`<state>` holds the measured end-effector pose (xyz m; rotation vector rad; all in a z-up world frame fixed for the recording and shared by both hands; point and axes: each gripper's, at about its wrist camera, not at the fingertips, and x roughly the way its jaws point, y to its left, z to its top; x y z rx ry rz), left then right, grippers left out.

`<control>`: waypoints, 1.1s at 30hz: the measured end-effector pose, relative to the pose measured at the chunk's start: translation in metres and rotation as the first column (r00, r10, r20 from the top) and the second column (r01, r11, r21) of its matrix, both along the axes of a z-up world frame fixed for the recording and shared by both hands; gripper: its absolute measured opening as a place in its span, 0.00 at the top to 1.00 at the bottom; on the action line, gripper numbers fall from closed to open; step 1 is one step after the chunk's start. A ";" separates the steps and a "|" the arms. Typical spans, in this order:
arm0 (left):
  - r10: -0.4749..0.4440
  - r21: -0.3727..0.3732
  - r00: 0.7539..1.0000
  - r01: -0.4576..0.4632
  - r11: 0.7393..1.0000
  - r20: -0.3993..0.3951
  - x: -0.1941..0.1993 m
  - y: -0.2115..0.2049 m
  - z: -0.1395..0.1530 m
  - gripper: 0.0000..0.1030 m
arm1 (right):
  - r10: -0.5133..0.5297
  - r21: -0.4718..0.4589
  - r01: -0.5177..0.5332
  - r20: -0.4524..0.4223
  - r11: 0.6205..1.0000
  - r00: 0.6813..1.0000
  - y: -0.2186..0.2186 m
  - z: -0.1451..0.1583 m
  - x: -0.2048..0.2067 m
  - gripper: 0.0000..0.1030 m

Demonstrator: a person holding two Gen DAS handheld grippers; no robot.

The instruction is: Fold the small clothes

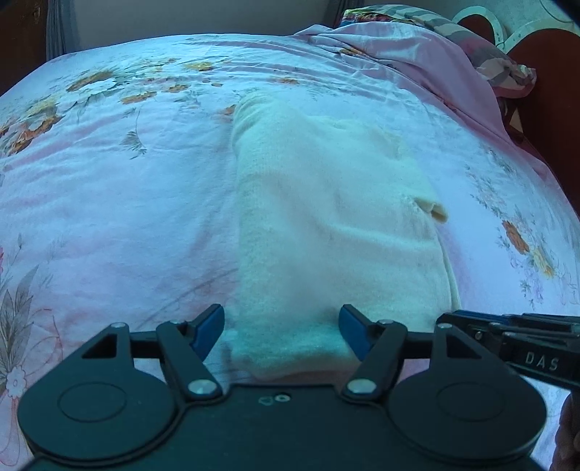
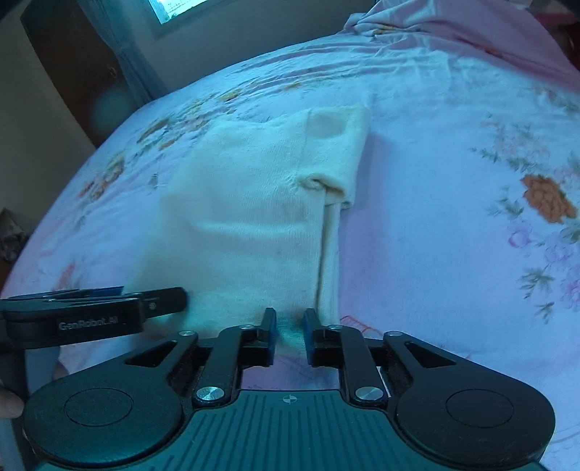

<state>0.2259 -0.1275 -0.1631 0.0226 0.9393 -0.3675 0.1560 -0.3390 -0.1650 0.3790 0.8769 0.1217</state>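
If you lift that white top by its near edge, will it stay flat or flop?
Probably flop: the white top is soft knit, already creased and folded over itself. It looks light, lying limp on the bedsheet. Likely not slippery; its fuzzy surface should grip.

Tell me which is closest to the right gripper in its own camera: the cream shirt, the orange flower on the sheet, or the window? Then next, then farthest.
From the right gripper:
1. Cream shirt, its near hem right at the fingertips, spreading ahead and to the left.
2. Orange flower, printed on the bedsheet, off to the right.
3. Window, top of the view, beyond the bed's far edge.
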 end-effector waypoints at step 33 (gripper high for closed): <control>-0.037 -0.163 0.997 0.025 0.986 -0.070 0.098 0.006 0.006 0.39 | -0.106 0.208 0.103 -0.001 0.973 0.994 -0.059 -0.004 0.085 0.29</control>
